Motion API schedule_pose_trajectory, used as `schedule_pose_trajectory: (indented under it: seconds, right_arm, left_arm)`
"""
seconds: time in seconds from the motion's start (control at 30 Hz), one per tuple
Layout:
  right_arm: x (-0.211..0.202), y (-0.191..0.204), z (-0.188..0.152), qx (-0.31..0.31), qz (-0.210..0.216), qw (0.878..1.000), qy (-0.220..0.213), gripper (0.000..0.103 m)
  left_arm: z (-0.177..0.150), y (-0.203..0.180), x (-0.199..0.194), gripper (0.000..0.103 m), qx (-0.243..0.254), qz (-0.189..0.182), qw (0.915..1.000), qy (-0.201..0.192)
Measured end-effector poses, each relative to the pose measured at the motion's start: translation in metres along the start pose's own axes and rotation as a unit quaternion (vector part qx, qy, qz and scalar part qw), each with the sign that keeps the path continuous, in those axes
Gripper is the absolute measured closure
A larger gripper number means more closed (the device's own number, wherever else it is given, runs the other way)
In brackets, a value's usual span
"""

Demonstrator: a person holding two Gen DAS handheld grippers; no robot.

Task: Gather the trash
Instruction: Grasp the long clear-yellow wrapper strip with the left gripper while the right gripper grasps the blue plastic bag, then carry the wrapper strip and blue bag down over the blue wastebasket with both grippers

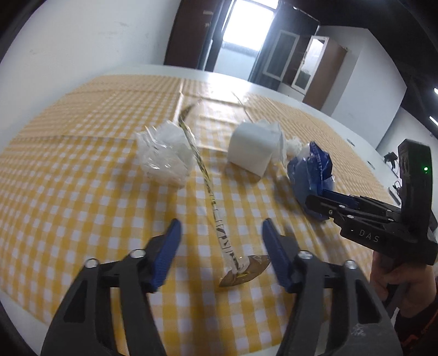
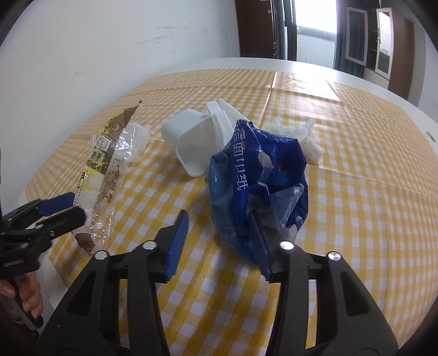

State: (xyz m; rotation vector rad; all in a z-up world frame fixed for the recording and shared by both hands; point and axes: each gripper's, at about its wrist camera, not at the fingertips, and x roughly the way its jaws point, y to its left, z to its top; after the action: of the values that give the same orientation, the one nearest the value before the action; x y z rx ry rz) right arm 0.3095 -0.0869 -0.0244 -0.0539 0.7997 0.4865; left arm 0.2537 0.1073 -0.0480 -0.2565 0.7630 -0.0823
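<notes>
Surface: yellow-and-white checked cloth (image 1: 82, 191) on a white surface, white walls, bright doorway (image 1: 246, 24) behind.
Left view: left gripper (image 1: 220, 241) half open astride a long clear printed wrapper (image 1: 210, 197), not pinching (edge-on here).
Right view: right gripper (image 2: 219, 232) narrowed beside a crumpled blue plastic bag (image 2: 257, 178); grip unclear.
Only here: wrapper lies flat.

Crumpled blue wrapper (image 2: 257, 189), gold-printed wrapper (image 2: 101, 175), apparently tipped white cup (image 2: 191, 142).
</notes>
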Motion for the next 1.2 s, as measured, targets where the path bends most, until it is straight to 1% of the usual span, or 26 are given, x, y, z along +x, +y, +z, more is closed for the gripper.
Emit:
schedule_pose_trajectory:
  seconds: [0.03, 0.07, 0.1, 0.13, 0.17, 0.27, 0.43, 0.53, 0.63, 0.73, 0.83, 0.9, 1.0, 1.13, 1.2]
  right_arm:
    - [0.0, 0.0, 0.0, -0.001, 0.003, 1.0, -0.001, 0.075]
    - [0.0, -0.001, 0.0, -0.001, 0.002, 1.0, -0.002, 0.079]
    - [0.0, -0.002, 0.0, -0.001, -0.001, 1.0, -0.004, 0.091]
    - [-0.001, -0.004, -0.001, 0.0, -0.002, 1.0, -0.005, 0.096]
    - [-0.003, -0.005, -0.002, -0.001, -0.002, 1.0, -0.007, 0.096]
    - [-0.009, -0.006, -0.005, -0.008, -0.001, 1.0, -0.012, 0.099]
    - [-0.028, -0.002, -0.017, -0.021, -0.001, 0.999, -0.032, 0.1]
    - [-0.04, 0.003, -0.025, -0.022, 0.002, 0.999, -0.044, 0.1]
    - [-0.055, 0.009, -0.034, -0.027, 0.009, 0.998, -0.059, 0.1]
    - [-0.073, 0.019, -0.045, -0.046, 0.012, 0.995, -0.083, 0.1]
    - [-0.089, 0.022, -0.057, -0.037, 0.016, 0.994, -0.099, 0.1]
    - [-0.101, 0.024, -0.065, -0.036, 0.026, 0.993, -0.108, 0.1]
    - [-0.116, 0.031, -0.08, -0.042, 0.024, 0.992, -0.119, 0.1]
    - [-0.134, 0.029, -0.101, -0.025, 0.032, 0.99, -0.132, 0.1]
    - [-0.142, 0.032, -0.112, -0.024, 0.024, 0.99, -0.134, 0.1]
  left_arm:
    - [0.0, -0.001, 0.003, 0.063, 0.004, 0.001, 1.0, 0.003]
    - [-0.001, -0.002, 0.005, 0.071, 0.008, 0.0, 1.0, 0.004]
    - [-0.002, -0.004, 0.007, 0.075, 0.012, -0.001, 0.9999, 0.005]
    - [-0.004, -0.005, 0.009, 0.088, 0.015, -0.003, 0.9999, 0.006]
    - [-0.005, -0.006, 0.009, 0.096, 0.016, -0.004, 0.9998, 0.006]
    - [-0.008, -0.011, 0.006, 0.1, 0.022, -0.006, 0.9997, -0.006]
    - [-0.016, -0.017, -0.014, 0.101, 0.027, -0.012, 0.9991, -0.031]
    - [-0.023, -0.021, -0.027, 0.101, 0.032, -0.01, 0.9985, -0.042]
    - [-0.032, -0.023, -0.041, 0.101, 0.031, -0.022, 0.998, -0.051]
    - [-0.042, -0.028, -0.056, 0.101, 0.032, -0.032, 0.9972, -0.059]
    - [-0.049, -0.034, -0.07, 0.101, 0.037, -0.039, 0.9967, -0.061]
    - [-0.055, -0.039, -0.078, 0.101, 0.041, -0.037, 0.9966, -0.062]
    - [-0.063, -0.045, -0.092, 0.101, 0.044, -0.039, 0.9959, -0.069]
    - [-0.077, -0.049, -0.11, 0.101, 0.037, -0.04, 0.9952, -0.081]
    - [-0.084, -0.054, -0.117, 0.101, 0.041, -0.043, 0.9949, -0.082]
